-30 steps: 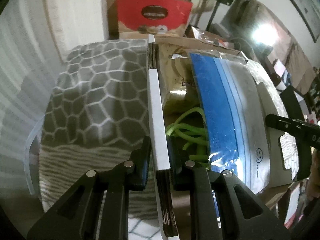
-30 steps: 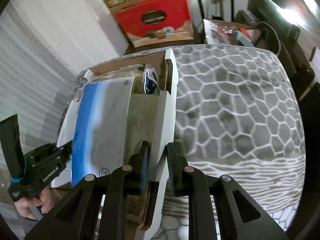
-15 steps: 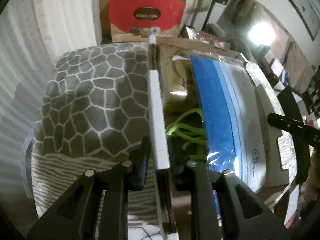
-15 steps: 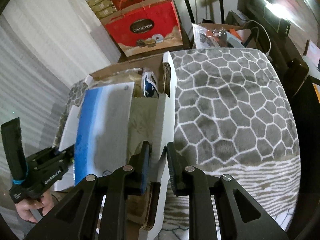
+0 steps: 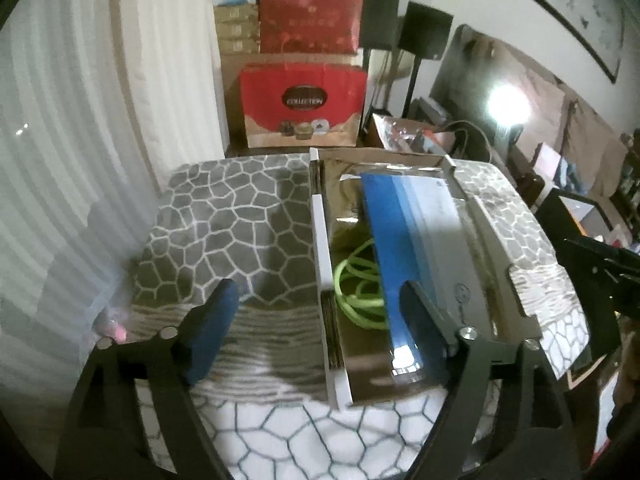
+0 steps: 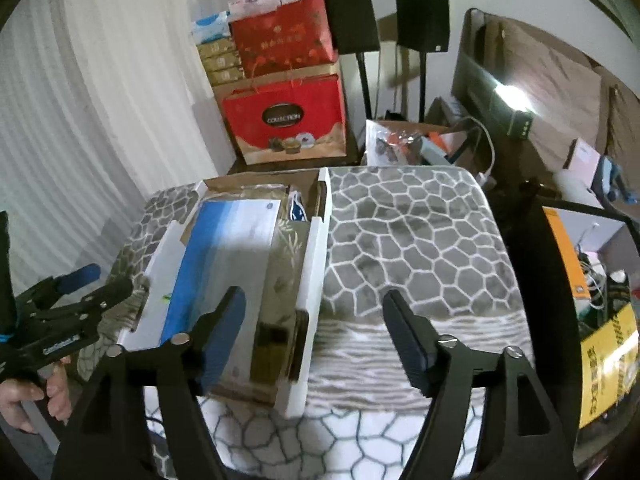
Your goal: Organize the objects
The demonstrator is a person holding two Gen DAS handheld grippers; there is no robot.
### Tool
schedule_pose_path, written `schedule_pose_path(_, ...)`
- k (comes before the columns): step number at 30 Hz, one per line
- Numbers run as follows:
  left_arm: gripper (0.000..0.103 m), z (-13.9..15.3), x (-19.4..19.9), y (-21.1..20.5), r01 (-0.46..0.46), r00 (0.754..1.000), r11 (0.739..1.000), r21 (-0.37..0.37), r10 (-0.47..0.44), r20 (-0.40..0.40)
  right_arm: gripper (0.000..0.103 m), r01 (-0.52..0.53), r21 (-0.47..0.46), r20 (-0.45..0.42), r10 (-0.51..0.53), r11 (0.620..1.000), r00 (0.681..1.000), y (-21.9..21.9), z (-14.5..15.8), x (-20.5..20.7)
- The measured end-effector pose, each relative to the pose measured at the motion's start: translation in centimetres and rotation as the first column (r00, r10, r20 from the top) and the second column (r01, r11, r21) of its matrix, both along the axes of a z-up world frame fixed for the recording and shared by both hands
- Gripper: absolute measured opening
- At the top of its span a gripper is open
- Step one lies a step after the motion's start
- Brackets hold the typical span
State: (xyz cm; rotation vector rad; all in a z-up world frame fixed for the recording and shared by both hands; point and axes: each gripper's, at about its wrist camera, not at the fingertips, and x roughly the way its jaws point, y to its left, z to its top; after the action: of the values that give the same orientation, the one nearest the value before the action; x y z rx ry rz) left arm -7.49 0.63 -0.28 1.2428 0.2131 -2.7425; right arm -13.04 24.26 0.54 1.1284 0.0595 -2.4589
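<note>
A grey blanket (image 5: 240,216) with a white honeycomb pattern carries the open white box (image 5: 319,236). Inside the box lie a blue-and-white pouch (image 5: 416,224) and, beside its left wall, a green cord (image 5: 356,280). The left hand-held gripper (image 5: 316,312) and right hand-held gripper (image 6: 312,320) have just spread wide; neither pinches the box's walls.

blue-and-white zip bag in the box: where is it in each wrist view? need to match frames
Left wrist: the blue-and-white zip bag lies right of centre, inside the cardboard box, right of the green cord.
Right wrist: the same bag lies left of centre, in the box's left half.
Shared landmark: the red COLLECTION gift bag stands behind the box in both views.
</note>
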Motion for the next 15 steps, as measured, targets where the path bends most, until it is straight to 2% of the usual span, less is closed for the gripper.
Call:
schedule_pose_path(4,0.093,0.6,1.6,0.4,-0.009,1.0,1.0,0.015,0.009,-0.017,0.082,0.021,0.017,-0.023,-0.02,1.0,1.0,0.7,0.2,1.6)
schedule_pose_path(12,0.097,0.6,4.3,1.1,-0.034,0.999,0.999,0.015,0.034,-0.011,0.088,0.033,0.074,-0.053,-0.029,0.997,0.998,0.8,-0.7,4.5)
schedule_pose_path(15,0.103,0.4,5.1,1.3,-0.058,0.998,0.998,-0.007,0.058,-0.004,0.091,0.04,0.08,-0.078,-0.033,0.996,0.996,0.7,-0.7,5.5)
